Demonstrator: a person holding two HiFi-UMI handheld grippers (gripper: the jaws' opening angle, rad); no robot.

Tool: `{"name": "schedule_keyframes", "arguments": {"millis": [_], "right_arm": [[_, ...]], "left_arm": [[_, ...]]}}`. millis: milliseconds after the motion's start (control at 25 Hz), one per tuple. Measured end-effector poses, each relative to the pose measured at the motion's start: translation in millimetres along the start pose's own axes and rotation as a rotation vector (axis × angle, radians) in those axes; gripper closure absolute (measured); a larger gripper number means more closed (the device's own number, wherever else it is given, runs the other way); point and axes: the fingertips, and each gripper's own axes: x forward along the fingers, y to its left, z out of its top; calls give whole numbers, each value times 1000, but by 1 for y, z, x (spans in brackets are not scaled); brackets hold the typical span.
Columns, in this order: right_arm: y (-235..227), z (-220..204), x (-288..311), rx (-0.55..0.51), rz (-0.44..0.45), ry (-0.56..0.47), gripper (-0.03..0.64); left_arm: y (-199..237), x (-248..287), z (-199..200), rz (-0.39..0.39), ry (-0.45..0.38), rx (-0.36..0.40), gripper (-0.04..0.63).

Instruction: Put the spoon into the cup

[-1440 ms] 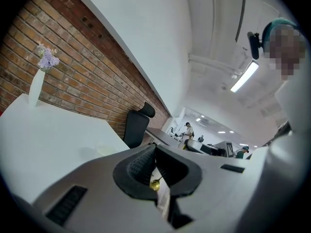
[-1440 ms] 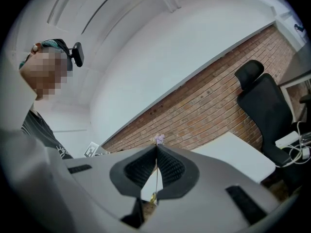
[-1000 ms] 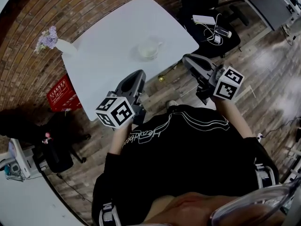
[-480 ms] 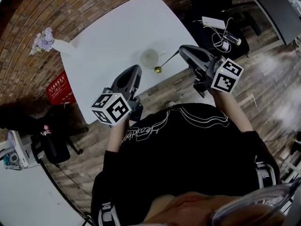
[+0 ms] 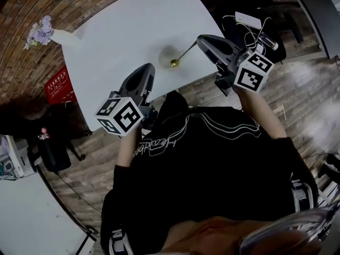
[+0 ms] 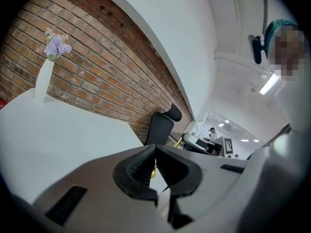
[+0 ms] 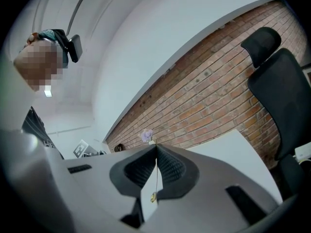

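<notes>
The right tongs (image 7: 156,148) are clamped shut on the thin handle of a gold-tipped spoon (image 5: 184,53), gripping it at its far end so that nearly the whole length juts out ahead. The left tongs (image 6: 154,147) are also pressed together but hold nothing. The person's forearms reach forward from a black top. The right tongs sit about level and angle in toward the middle, while the left tilts slightly down, its tips over the table's near edge, just short of the cup. The spoon's bowl hangs over the near rim of the pale cup (image 5: 164,56), though from overhead it is hard to say whether it has dipped inside or hovers just above. The spoon looks light, stiff and slick, a slim metal stem that could swivel in the pads when pinched so far back. A hold nearer the middle would likely steady it, but the end grip gives room to lower the bowl without the tongs striking the rim. The cup appears small and easy to nudge or tip, so the spoon probably wants a gentle release once its bowl is inside. Beyond the cup stretches the white table (image 5: 122,28), with a white vase (image 5: 60,36) of lilac flowers at its far corner, before a brick wall (image 6: 97,76).
</notes>
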Motion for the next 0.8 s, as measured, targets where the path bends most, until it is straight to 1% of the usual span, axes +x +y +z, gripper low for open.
{"name": "schedule_keyframes", "arguments": {"millis": [160, 480, 600, 800], "right_arm": [[-13, -11, 6, 16, -10, 29, 617], [-40, -38, 32, 64, -48, 78, 617], [-52, -49, 46, 85, -64, 100, 617], [-66, -68, 54, 107, -83, 129, 617]], "left_arm": [[7, 7, -6, 5, 16, -13, 591], [40, 24, -5, 4, 65, -53, 591], [56, 30, -3, 0, 82, -79, 591], [68, 36, -8, 1, 110, -101, 591]]}}
